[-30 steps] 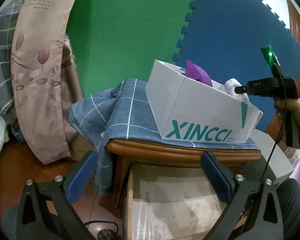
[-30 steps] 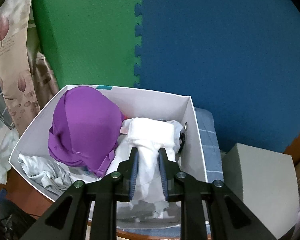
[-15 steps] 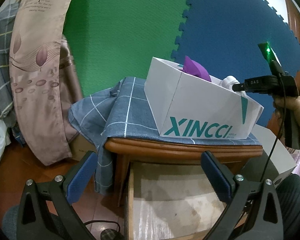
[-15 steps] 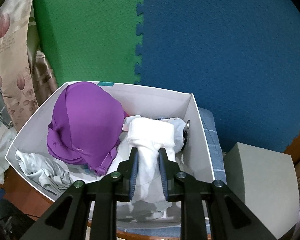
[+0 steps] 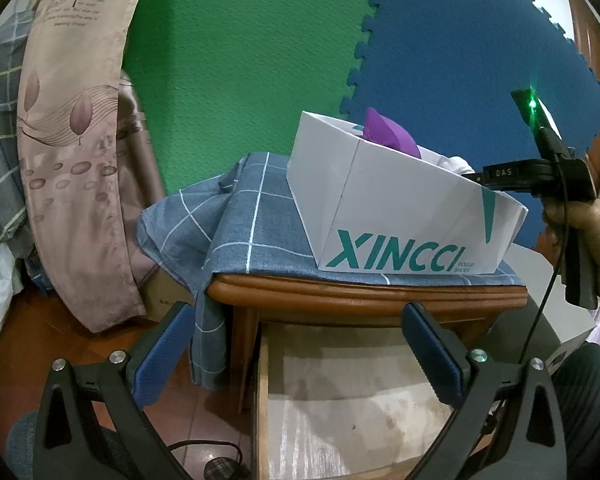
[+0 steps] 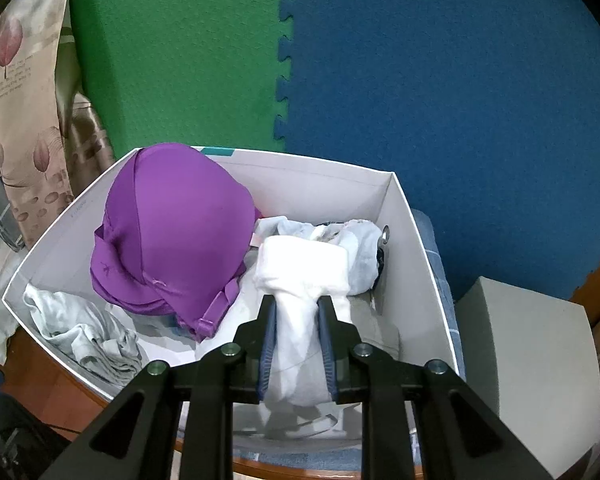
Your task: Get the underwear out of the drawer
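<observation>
White cloth fills the middle of the right wrist view: one piece of white underwear, soft and limp, is bunched between the two blue pads of the right tongs, which are clamped on it. It sits in the right half of a white cardboard box, its folded upper part standing proud above the pads. Judged from its folds, it is light, yielding and easily creased. It should not slip from the ribbed pads, but loose edges may drag on neighbouring garments. A hold on the thick gathered middle, as here, seems the soundest. Counted in the box: one purple bra at the left, touching the white piece; one pale grey garment crumpled in the near left corner; one further pale garment behind the white one, its kind unclear. One grey box stands to the right.

Left wrist view: the left tongs stand wide apart with nothing between them, over one open wooden drawer whose visible floor is bare. Above it, one table draped with one blue checked cloth carries the white box. A hand holds the right tongs at the box's far edge. One floral curtain hangs at the left.
</observation>
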The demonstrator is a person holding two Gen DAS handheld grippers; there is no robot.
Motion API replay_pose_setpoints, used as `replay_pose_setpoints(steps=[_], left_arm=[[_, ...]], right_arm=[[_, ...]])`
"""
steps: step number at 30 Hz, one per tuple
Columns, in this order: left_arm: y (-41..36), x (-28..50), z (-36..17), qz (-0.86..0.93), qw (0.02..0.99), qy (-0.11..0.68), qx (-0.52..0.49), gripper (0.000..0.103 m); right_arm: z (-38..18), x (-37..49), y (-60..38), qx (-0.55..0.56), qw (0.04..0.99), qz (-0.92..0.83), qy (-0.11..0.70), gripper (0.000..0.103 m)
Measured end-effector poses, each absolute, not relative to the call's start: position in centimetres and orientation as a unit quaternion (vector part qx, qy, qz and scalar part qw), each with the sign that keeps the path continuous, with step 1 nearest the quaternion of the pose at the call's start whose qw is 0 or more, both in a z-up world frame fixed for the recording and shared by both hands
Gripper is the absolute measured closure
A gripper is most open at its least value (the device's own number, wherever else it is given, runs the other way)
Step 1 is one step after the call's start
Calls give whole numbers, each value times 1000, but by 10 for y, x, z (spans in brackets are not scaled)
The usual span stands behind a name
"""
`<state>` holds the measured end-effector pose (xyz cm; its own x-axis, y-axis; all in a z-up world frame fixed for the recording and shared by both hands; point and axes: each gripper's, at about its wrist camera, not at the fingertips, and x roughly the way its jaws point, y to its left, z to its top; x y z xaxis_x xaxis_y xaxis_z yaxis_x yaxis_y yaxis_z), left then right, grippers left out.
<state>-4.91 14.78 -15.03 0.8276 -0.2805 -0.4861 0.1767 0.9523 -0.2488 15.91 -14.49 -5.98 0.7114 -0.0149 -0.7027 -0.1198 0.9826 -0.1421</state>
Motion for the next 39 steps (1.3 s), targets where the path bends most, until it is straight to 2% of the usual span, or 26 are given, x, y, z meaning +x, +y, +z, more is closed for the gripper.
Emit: replay_pose_setpoints(steps=[18, 24, 26, 27, 34, 39], left_arm=[[144, -48, -150, -120, 951, 268, -95, 1], [143, -48, -150, -119, 951, 269, -94, 1], [144, -48, -151, -117, 951, 271, -91, 1], [144, -48, -152, -116, 951, 272, -88, 1], [127, -41, -161, -101, 946, 306, -39, 1], [113, -44, -145, -70, 956, 283, -16, 1]], right_arm=[[-63, 159, -145, -85, 921, 28, 379, 81], [-66, 160, -153, -61, 922, 31, 380, 70], [-67, 160, -156, -49, 922, 32, 383, 51], [-68, 160, -159, -42, 923, 29, 382, 49], [-53, 139, -166, -59, 937, 7, 343, 44], [-27, 111, -168, -70, 946, 2, 315, 41]])
